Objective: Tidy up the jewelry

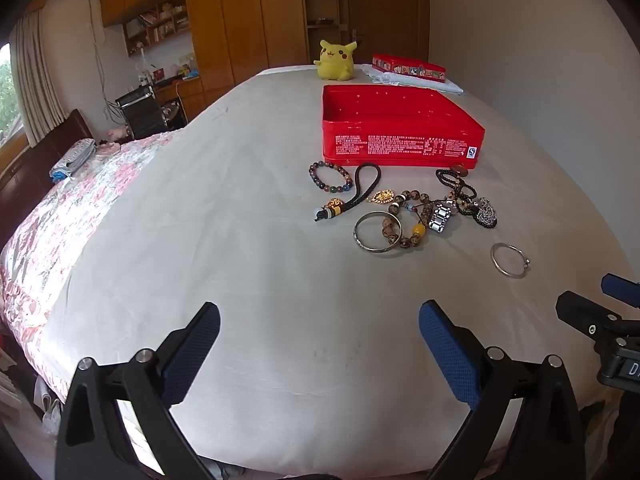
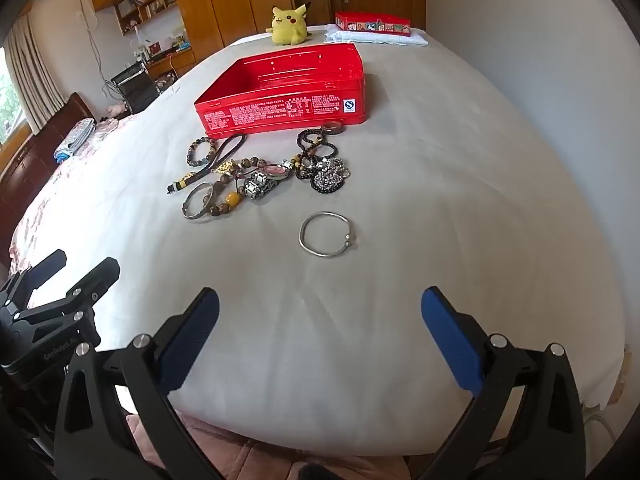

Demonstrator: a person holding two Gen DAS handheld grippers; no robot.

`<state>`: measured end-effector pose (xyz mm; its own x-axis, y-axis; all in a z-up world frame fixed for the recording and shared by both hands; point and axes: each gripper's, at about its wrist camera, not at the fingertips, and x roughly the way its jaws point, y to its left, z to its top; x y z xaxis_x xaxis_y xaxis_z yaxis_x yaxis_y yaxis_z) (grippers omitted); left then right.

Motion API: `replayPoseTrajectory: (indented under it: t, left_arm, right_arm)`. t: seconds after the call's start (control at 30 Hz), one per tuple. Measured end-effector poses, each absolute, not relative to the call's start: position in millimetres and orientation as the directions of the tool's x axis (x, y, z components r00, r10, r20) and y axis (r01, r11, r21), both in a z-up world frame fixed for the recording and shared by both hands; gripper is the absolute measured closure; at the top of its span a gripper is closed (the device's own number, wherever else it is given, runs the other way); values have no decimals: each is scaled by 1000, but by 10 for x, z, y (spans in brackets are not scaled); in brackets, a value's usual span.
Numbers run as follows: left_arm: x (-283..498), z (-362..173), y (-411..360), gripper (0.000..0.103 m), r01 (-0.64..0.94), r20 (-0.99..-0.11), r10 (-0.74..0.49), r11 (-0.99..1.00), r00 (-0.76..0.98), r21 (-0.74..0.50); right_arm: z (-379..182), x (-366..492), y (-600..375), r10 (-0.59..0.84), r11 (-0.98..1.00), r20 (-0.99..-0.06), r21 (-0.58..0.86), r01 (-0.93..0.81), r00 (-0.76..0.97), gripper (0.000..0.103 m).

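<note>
Both tongs (image 1: pixel 319 316) (image 2: pixel 320 302) wide open, empty; beaded, silver jewelry (image 2: pixel 264 176) heaped beside red tin (image 2: pixel 280 108).

We see both views lit by soft daylight from a window (image 1: pixel 8 92) at far left, which leaves the white bedsheet (image 1: pixel 248 208) bright, nearly washed out at its near left edge. Shadows stay faint; fisheye bending curves the bed, and black vignetting fills the corners, with focus fairly sharp throughout.
</note>
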<state>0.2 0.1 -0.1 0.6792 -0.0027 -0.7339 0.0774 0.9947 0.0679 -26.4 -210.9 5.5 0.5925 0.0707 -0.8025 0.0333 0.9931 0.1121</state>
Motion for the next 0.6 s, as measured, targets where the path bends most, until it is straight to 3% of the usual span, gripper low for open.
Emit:
replayPoseTrajectory:
  t: [0.6]
  left_arm:
    - [3, 0, 5, 4, 77, -736, -5, 995, 677, 64]
  right_arm:
    - [43, -237, -2096, 72, 993, -802, 111, 29, 593, 3]
